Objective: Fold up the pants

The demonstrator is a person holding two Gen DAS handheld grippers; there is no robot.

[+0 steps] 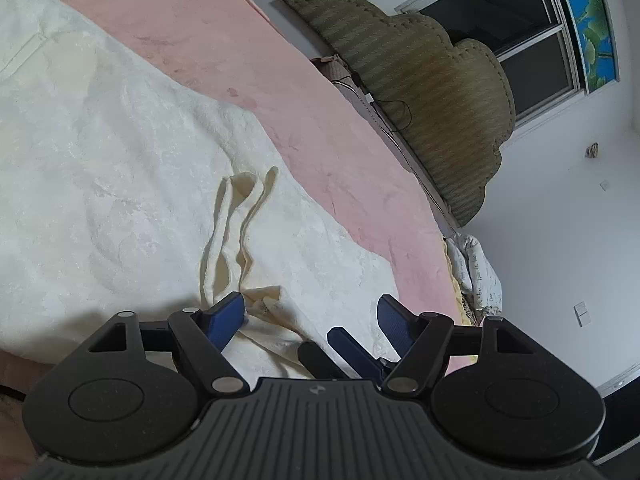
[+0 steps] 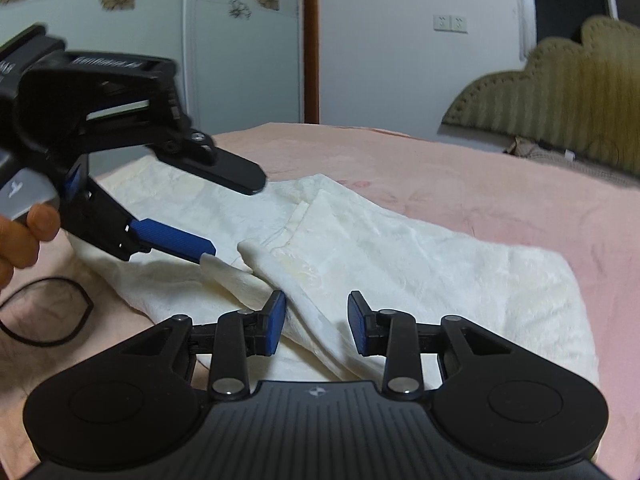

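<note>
Cream-white fleece pants (image 1: 120, 168) lie spread on a pink bed cover, also in the right wrist view (image 2: 420, 256). A cream drawstring (image 1: 236, 216) lies loose on them near the waist. My left gripper (image 1: 312, 312) is open just above the waist edge; its lower blue finger (image 2: 176, 240) touches a turned-up cloth corner (image 2: 224, 268). My right gripper (image 2: 316, 328) is open, low over a fold ridge of the pants, holding nothing. Its blue finger (image 1: 352, 350) shows in the left wrist view.
The pink bed cover (image 2: 500, 192) stretches around the pants. An olive padded headboard (image 1: 432, 96) stands at the far end against a white wall, with a window (image 1: 516, 40) beyond. A black cable (image 2: 44, 312) lies at the left. A hand (image 2: 24, 236) holds the left gripper.
</note>
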